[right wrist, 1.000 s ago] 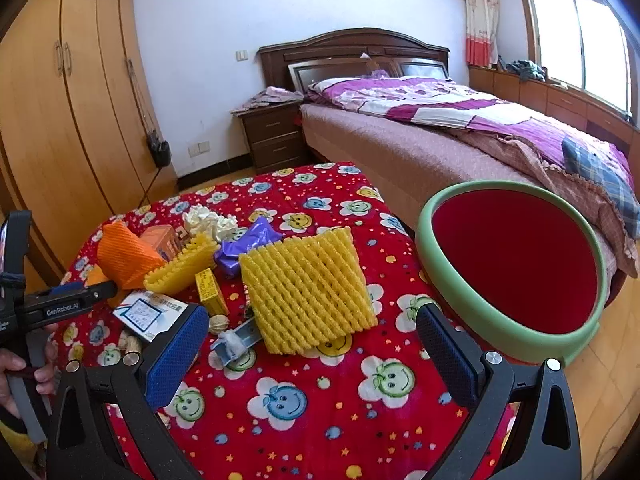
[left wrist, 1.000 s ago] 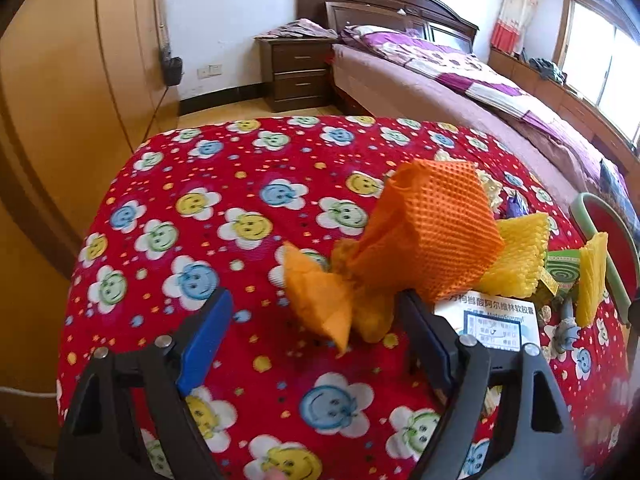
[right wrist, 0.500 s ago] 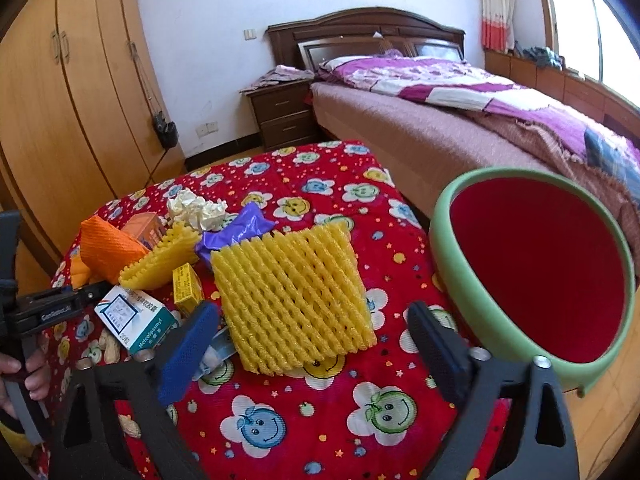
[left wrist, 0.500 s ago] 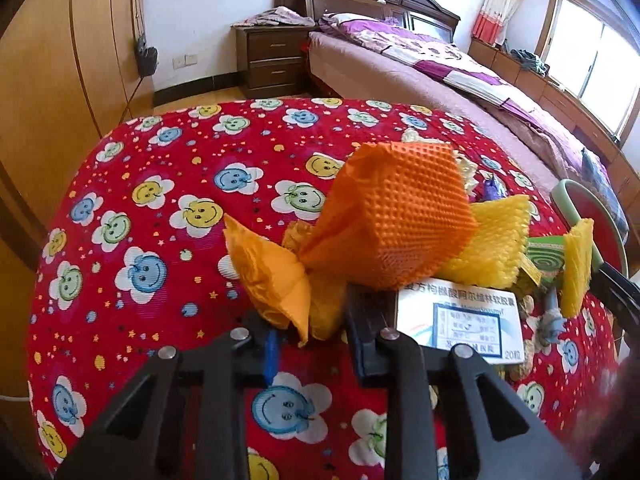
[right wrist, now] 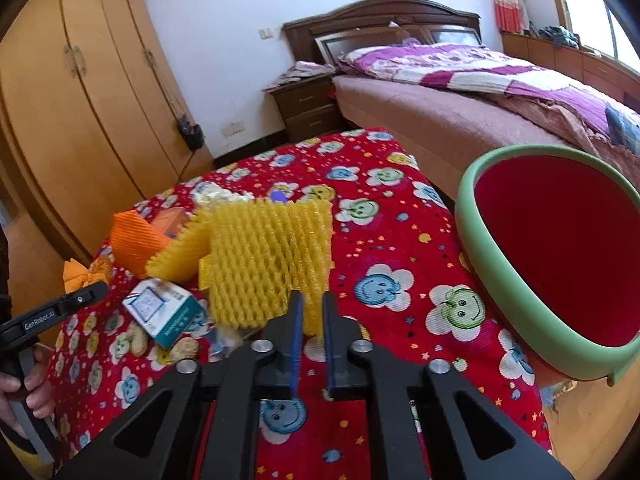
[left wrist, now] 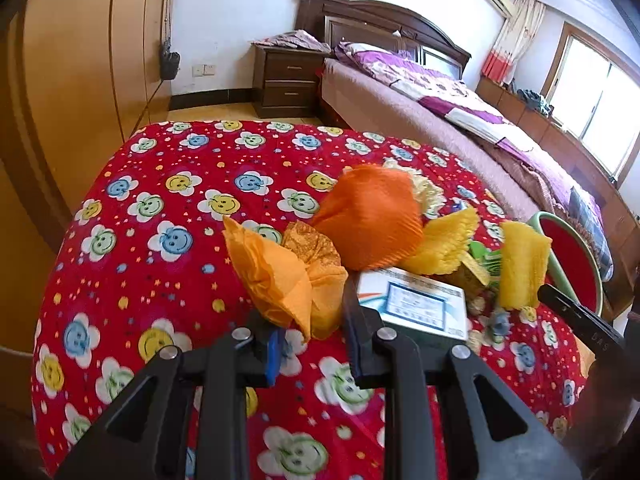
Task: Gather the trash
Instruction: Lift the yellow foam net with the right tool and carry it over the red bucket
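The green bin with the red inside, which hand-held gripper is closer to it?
Right. The right hand-held gripper, clamped on the yellow foam net, sits just beside the green bin. The left hand-held gripper, pinching orange paper, is across the trash pile from it.

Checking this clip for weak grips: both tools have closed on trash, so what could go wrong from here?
1. The right tool pinches only the near edge of the yellow foam net; the soft mesh may slip out before reaching the green bin.
2. The left tool grips the orange paper wad by its lower tip; the thin paper could tear or pull free.
3. The white box lies right beside that wad, so lifting may drag it.
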A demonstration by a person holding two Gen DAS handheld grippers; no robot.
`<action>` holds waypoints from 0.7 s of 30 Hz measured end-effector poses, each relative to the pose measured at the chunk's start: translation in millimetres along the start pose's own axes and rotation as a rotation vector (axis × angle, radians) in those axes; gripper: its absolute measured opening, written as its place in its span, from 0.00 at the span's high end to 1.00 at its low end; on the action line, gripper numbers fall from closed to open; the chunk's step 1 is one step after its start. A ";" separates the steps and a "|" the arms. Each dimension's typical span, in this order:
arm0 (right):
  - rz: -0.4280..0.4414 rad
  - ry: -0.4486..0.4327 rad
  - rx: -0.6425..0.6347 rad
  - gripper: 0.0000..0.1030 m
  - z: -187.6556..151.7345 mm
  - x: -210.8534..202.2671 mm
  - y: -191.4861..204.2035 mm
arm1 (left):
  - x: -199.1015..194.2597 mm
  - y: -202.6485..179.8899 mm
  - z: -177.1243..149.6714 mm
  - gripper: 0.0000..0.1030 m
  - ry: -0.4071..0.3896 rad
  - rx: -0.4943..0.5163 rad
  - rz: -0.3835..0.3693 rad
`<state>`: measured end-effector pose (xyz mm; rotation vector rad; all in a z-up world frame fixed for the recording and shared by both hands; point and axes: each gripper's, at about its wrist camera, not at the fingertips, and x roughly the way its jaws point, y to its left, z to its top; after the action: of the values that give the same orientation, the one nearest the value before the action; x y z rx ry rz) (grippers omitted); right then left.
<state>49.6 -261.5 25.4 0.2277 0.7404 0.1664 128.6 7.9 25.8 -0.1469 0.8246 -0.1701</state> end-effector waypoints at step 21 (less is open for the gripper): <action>-0.007 -0.059 0.093 0.65 -10.7 -34.9 -10.8 | -44.1 -30.6 -9.1 0.75 -0.062 0.040 -0.034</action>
<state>17.7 -278.3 37.5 0.3168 0.6906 0.1179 89.7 -13.4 57.2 -0.1281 0.7568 -0.2133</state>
